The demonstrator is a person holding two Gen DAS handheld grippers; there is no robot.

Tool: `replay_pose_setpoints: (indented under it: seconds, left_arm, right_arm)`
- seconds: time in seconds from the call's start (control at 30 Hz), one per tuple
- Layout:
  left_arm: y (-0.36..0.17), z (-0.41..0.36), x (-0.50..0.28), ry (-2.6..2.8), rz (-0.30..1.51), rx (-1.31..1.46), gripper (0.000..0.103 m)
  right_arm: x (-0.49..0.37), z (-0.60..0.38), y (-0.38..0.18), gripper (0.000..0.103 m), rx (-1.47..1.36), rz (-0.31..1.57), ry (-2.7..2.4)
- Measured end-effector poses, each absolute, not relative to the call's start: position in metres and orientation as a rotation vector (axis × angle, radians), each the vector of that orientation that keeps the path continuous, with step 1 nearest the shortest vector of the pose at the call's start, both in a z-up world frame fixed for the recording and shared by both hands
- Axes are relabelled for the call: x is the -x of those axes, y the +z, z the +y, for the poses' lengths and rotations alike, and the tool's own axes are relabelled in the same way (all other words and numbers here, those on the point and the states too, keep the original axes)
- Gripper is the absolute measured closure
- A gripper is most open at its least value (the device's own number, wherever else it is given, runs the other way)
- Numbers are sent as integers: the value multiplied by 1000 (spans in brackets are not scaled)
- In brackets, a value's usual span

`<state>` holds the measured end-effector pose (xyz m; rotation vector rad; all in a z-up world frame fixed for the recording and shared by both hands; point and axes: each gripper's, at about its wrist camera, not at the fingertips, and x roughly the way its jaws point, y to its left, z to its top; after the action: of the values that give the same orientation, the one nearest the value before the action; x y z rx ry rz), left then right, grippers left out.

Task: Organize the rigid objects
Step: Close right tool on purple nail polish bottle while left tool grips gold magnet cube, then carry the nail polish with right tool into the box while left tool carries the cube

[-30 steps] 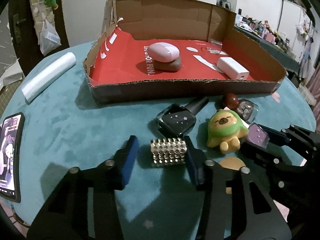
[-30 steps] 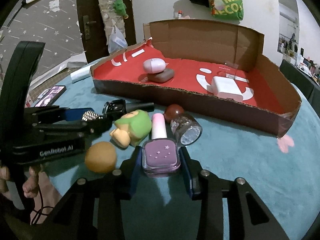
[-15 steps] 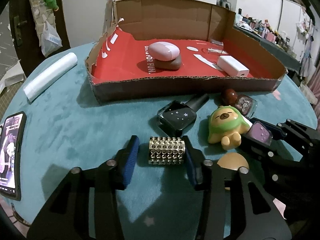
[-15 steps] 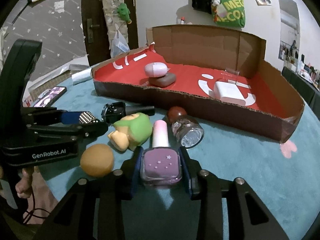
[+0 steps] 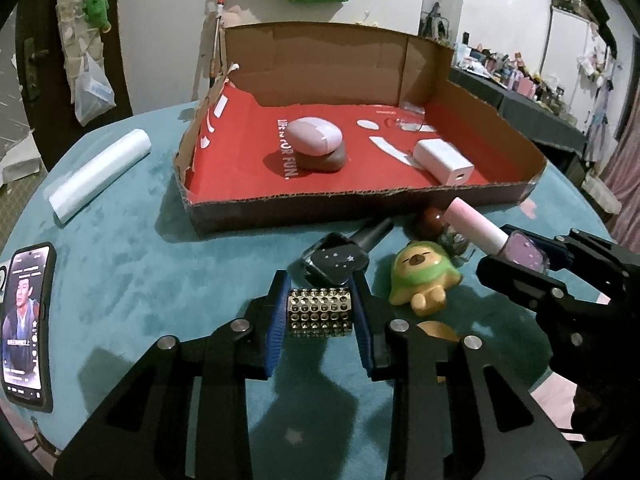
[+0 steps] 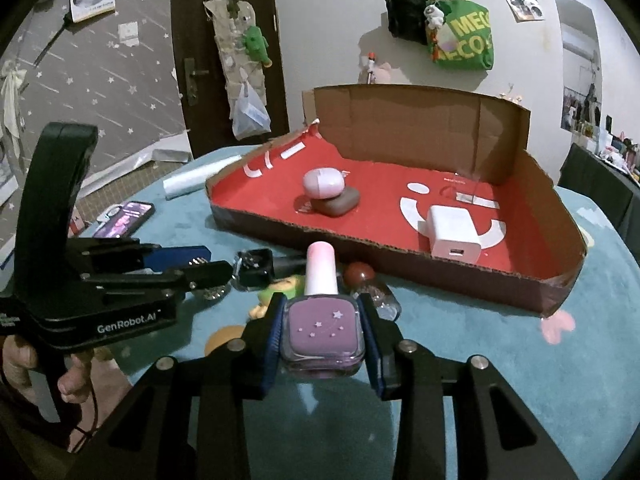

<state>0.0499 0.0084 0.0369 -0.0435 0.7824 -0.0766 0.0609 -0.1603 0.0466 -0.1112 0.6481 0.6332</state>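
Left gripper clamps studded block off the table; right gripper clamps purple polish bottle. Toy, black bottle block the box at 12 o'clock. Readable: "GenRobot.AI", "FOR FUN".

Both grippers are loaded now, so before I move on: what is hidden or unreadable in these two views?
- Orange ball: left view, mostly behind the left gripper's finger.
- Green toy: right view, mostly behind the purple bottle in the right gripper.
- Phone: left view, cut by the edge; screen text too small.
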Motion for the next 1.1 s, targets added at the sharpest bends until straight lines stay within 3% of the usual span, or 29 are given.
replay_pose_setpoints:
  seconds: [1.1]
  left_arm:
    - [77, 6, -80, -128, 705, 25, 75]
  right_arm:
    - [-81, -162, 75, 65, 118, 605, 643]
